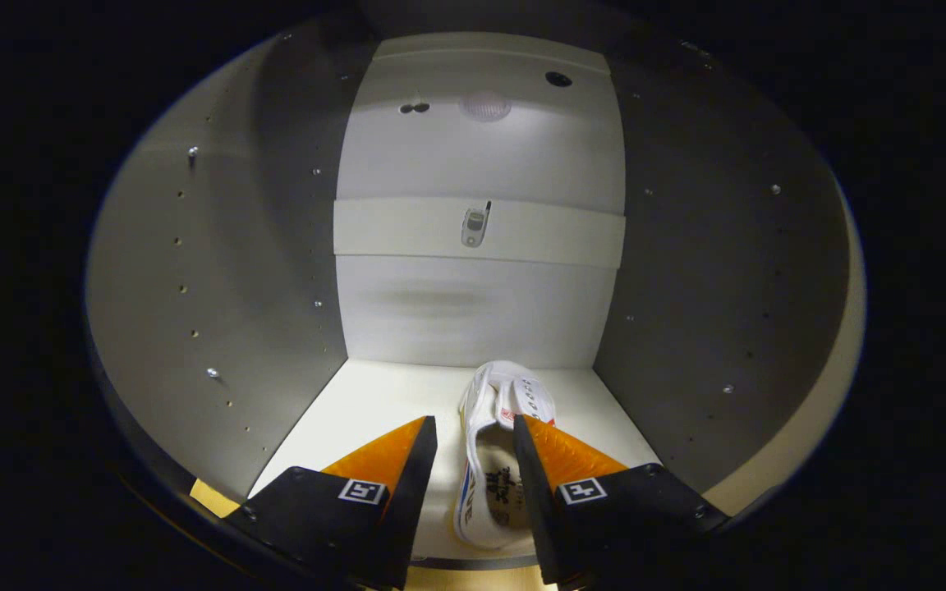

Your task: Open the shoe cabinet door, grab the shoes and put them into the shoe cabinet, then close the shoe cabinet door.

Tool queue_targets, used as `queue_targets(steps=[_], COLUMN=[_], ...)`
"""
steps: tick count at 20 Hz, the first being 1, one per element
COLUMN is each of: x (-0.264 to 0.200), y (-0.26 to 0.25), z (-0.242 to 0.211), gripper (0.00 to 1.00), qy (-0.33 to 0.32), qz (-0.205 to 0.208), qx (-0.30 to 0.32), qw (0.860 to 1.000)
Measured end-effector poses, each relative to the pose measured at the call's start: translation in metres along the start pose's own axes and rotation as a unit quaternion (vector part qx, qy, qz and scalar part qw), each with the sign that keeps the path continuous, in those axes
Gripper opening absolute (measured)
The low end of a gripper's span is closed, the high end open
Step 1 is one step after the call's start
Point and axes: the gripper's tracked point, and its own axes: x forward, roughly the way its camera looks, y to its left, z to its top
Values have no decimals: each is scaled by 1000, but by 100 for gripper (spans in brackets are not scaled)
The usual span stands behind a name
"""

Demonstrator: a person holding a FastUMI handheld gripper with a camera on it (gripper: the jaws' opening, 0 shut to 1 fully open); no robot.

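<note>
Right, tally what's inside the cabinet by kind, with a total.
Shoe, between the hand-held gripper's open fingers, untouched: 1
Metal bracket on the back rail: 1
Round light at the top: 1
Total: 3

Illumination is entering from behind the camera and brightening the back panel (479, 164) at 12 o'clock, where a soft glare spot (485, 106) is blooming. Both side walls (218, 271) at 9 and 3 o'clock are falling into grey shade. A faint shadow band is lying across the lower back panel. Fisheye distortion is bowing the straight edges outward. Focus is holding sharp centrally and softening slightly at the rim.
</note>
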Motion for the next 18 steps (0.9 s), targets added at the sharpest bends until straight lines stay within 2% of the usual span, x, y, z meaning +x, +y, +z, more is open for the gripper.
queue_targets(steps=[3,5,9,11,18], x=[-38,-66,-133,-165,-307], y=[8,14,20,16,1], z=[10,16,27,27,42], gripper=[80,79,84,100,98], qy=[-11,-20,-38,-45,-109], qz=[7,11,20,16,22], qx=[7,10,19,22,48], qw=[1000,1000,999,999,993])
